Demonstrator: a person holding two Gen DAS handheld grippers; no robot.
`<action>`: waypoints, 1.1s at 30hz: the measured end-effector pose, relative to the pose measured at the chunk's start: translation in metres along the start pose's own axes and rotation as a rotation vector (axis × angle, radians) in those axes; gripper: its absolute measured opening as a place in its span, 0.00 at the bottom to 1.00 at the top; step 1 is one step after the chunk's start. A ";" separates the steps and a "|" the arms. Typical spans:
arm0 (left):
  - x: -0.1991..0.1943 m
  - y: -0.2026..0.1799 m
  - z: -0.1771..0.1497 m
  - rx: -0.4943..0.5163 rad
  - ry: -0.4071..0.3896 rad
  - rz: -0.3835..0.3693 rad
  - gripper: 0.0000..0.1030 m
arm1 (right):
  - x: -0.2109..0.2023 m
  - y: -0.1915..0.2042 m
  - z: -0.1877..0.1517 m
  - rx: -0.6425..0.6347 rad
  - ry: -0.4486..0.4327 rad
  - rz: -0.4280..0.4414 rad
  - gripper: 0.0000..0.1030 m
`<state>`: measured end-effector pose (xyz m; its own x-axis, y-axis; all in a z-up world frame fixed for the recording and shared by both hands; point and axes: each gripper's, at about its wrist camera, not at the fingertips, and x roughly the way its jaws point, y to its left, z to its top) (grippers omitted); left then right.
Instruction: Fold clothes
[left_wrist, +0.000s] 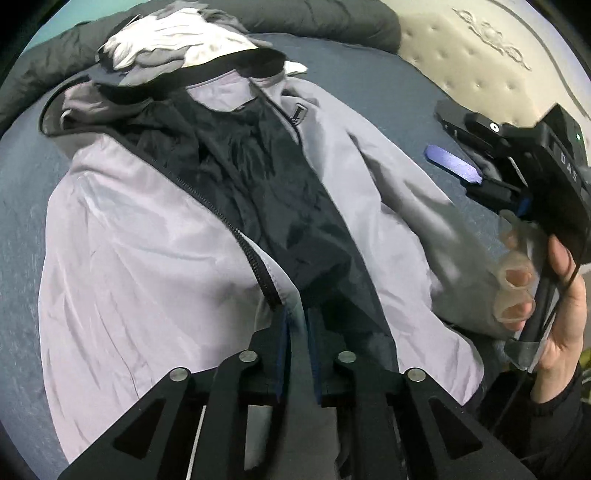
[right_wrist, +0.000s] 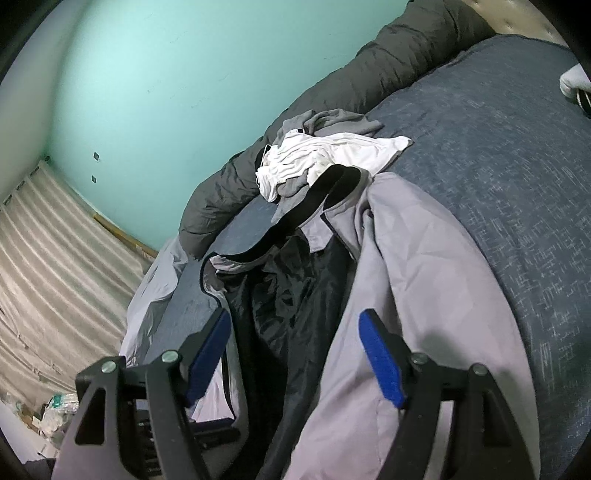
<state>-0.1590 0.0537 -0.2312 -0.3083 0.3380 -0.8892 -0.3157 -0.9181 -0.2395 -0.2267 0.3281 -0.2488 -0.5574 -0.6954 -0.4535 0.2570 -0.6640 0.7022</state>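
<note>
A light grey jacket (left_wrist: 140, 258) with a dark lining (left_wrist: 266, 177) lies unzipped on the blue-grey bed sheet (left_wrist: 22, 206). My left gripper (left_wrist: 296, 317) is shut on the jacket's front edge, just below the zipper's end. In the right wrist view, the right gripper (right_wrist: 293, 354) is open over the jacket (right_wrist: 417, 280), with nothing between its blue pads (right_wrist: 380, 362). From the left wrist view, that gripper hovers beyond the jacket's right sleeve, and one of its blue pads (left_wrist: 452, 164) shows. A hand (left_wrist: 561, 314) holds it.
A pile of white and grey clothes (left_wrist: 173, 40) (right_wrist: 321, 155) rests against the jacket's collar. A dark duvet (left_wrist: 332, 18) (right_wrist: 295, 122) lies along the far edge of the bed. A cream headboard (left_wrist: 480, 55), a teal wall (right_wrist: 184, 74) and a curtain (right_wrist: 55, 258) surround the bed.
</note>
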 end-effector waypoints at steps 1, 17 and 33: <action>-0.003 0.002 -0.002 -0.009 -0.011 0.001 0.15 | 0.000 -0.001 0.000 0.002 0.001 0.000 0.71; -0.056 0.159 -0.043 -0.341 -0.127 0.193 0.47 | 0.005 -0.002 -0.003 0.022 0.015 -0.015 0.71; -0.005 0.239 -0.047 -0.429 -0.183 0.228 0.54 | 0.027 -0.011 -0.008 0.010 0.052 -0.111 0.71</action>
<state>-0.1907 -0.1769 -0.3021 -0.4902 0.1149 -0.8640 0.1625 -0.9618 -0.2202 -0.2384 0.3150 -0.2733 -0.5398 -0.6316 -0.5565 0.1882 -0.7350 0.6515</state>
